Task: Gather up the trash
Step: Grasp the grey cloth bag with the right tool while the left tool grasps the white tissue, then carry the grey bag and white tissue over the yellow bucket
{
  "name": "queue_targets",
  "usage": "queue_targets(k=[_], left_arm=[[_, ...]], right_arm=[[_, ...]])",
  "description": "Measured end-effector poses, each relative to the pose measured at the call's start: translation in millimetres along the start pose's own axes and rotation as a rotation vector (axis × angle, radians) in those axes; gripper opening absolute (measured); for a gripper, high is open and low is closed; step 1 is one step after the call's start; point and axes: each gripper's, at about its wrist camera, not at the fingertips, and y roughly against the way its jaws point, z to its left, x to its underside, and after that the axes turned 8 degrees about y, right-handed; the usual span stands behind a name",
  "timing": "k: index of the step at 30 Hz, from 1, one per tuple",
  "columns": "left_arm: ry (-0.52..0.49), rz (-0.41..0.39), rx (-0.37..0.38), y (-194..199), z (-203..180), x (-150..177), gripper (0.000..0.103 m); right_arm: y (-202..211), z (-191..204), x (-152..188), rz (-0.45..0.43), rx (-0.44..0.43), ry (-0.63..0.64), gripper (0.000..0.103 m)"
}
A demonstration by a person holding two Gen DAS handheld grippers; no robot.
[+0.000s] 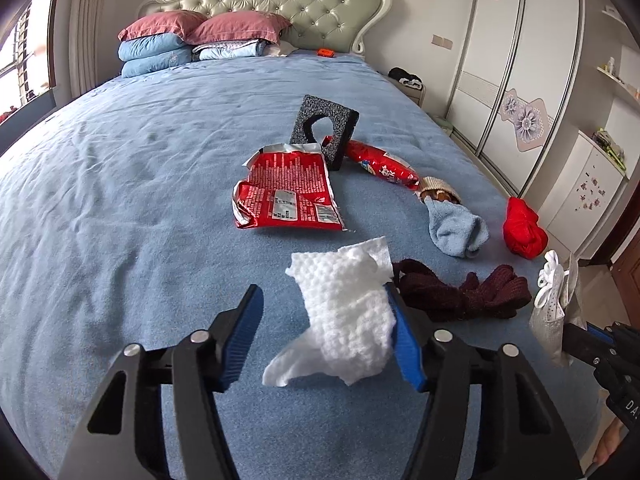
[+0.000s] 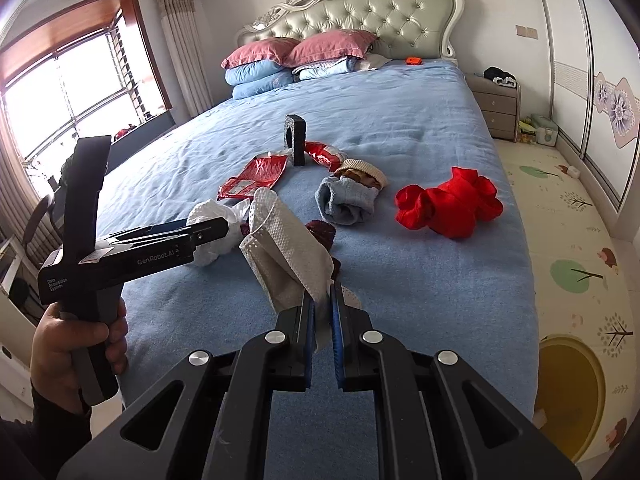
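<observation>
The left gripper (image 1: 324, 336) stands with its jaws spread wide around a crumpled white paper towel (image 1: 344, 316), which touches only the right-hand blue pad; whether it rests on the blue bedsheet (image 1: 120, 200) or clings to that pad, I cannot tell. The right gripper (image 2: 323, 320) has its jaws clenched on a white perforated face mask (image 2: 288, 252), held above the bed. The torn red foil snack wrapper (image 1: 286, 190), black foam block (image 1: 324, 128) and rolled red packet (image 1: 380, 164) lie further up the bed. The risk: closing off-centre could pinch only a corner, letting the towel slip, or snag the dark maroon knitted socks (image 1: 460, 288) beside it.
</observation>
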Motion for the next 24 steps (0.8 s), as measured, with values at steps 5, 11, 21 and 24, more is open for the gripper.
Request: queue_targets(k=[5, 11, 21, 24], left_arm=[[0.010, -0.003, 0.022, 5.5, -1.3, 0.9, 0.031], [0.020, -0.052, 0.038, 30.1, -4.7, -2.0, 0.026], [-0.028, -0.087, 0.103, 61.4, -34.9, -3.6, 0.026], [-0.064, -0.081, 0.128, 63.1, -54.5, -0.7, 0.026]], right_arm=[[5.0, -1.8, 2.8, -0.011, -0.006, -0.011, 0.008], [17.5, -7.5, 3.5, -0.043, 0.000, -0.025, 0.008], [44.1, -22.4, 12.3, -0.090, 0.019, -0.059, 0.008], [53.6, -29.6, 16.1, -0.105, 0.033, -0.073, 0.008]])
